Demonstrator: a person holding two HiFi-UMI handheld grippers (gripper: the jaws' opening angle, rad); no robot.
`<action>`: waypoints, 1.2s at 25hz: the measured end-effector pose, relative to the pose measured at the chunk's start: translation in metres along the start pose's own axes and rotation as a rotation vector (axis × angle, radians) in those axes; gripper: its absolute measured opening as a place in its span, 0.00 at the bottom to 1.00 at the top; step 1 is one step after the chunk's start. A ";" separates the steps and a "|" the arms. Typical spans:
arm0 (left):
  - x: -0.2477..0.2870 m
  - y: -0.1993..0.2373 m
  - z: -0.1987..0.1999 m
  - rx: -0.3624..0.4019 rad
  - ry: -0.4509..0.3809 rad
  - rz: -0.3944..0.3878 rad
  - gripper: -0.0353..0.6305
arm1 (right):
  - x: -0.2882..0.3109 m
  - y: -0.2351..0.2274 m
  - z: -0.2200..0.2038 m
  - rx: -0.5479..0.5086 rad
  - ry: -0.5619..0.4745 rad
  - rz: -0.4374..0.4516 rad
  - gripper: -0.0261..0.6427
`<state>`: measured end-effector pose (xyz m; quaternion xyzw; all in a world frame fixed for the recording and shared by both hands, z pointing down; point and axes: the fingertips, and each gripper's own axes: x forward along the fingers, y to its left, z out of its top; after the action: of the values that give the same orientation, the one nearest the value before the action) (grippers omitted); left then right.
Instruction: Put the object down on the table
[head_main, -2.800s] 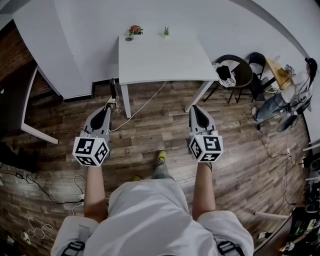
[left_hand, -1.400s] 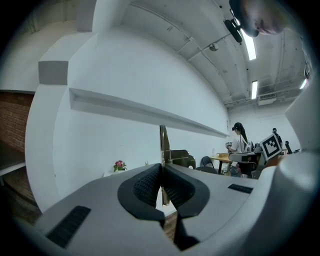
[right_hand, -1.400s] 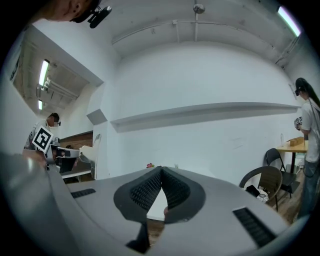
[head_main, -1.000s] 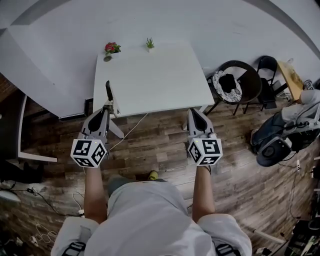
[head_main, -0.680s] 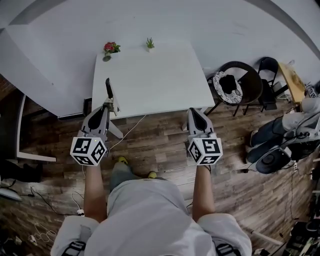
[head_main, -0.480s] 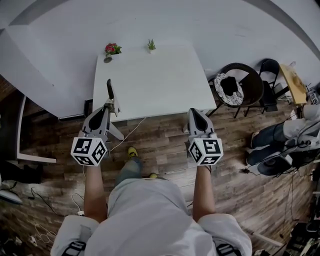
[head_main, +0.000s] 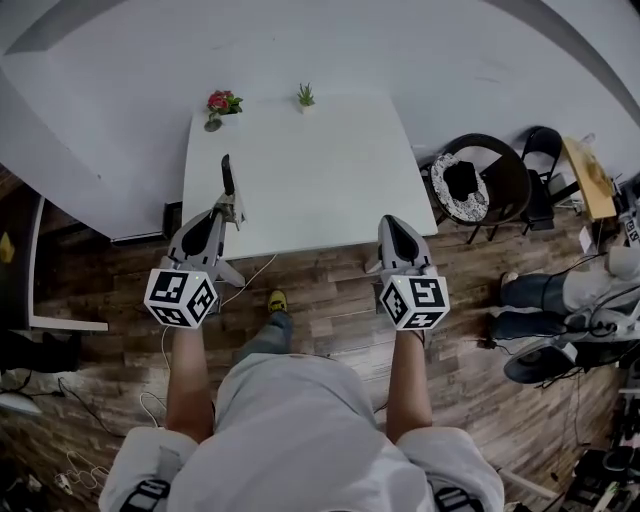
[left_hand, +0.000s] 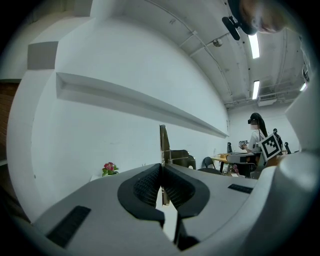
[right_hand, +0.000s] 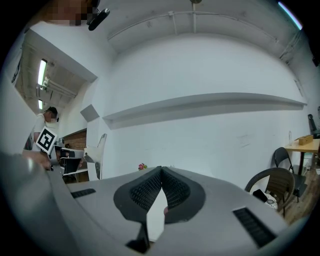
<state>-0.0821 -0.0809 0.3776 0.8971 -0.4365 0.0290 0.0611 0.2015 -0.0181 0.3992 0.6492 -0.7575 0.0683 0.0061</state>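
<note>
Object: a slim, flat, dark strip (head_main: 228, 178) with a brassy fitting low on it, standing upright; in the left gripper view it rises as a thin vertical strip (left_hand: 163, 142) straight out of the pads.
Object's place: held in the left claw (head_main: 232, 208), not set down; from the head view it shows over the near left part of the table (head_main: 330, 170), close to the front edge.
Left claw: pinching the object's lower end, the ribbed pads (left_hand: 147, 186) closed on it from both sides with no gap showing (left_hand: 161, 167).
Right claw: pressed together with nothing between the pads (right_hand: 161, 171); from the head view it points at the table's near right edge (head_main: 391, 221), well apart from the left one.
Table: white, square, against the pale wall; its middle is bare.
On the table: a small pot of red flowers (head_main: 220, 102) at the far left corner and a small green plant (head_main: 305, 95) just beside it along the far edge.
Floor: dark wood planks (head_main: 330, 290), with a pale cable (head_main: 258, 272) trailing under the table's front.
Right of the table: two dark chairs (head_main: 490, 175), the nearer one with a patterned cushion.
</note>
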 end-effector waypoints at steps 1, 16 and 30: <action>0.007 0.005 0.000 -0.001 0.003 -0.002 0.08 | 0.008 -0.002 0.000 0.001 0.002 -0.003 0.05; 0.129 0.101 0.002 -0.027 0.071 -0.048 0.08 | 0.148 -0.028 0.012 -0.004 0.059 -0.066 0.05; 0.199 0.168 -0.009 -0.084 0.097 -0.091 0.08 | 0.232 -0.029 0.008 -0.012 0.105 -0.123 0.05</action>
<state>-0.0916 -0.3374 0.4215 0.9104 -0.3925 0.0513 0.1209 0.1946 -0.2518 0.4168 0.6901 -0.7151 0.0970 0.0540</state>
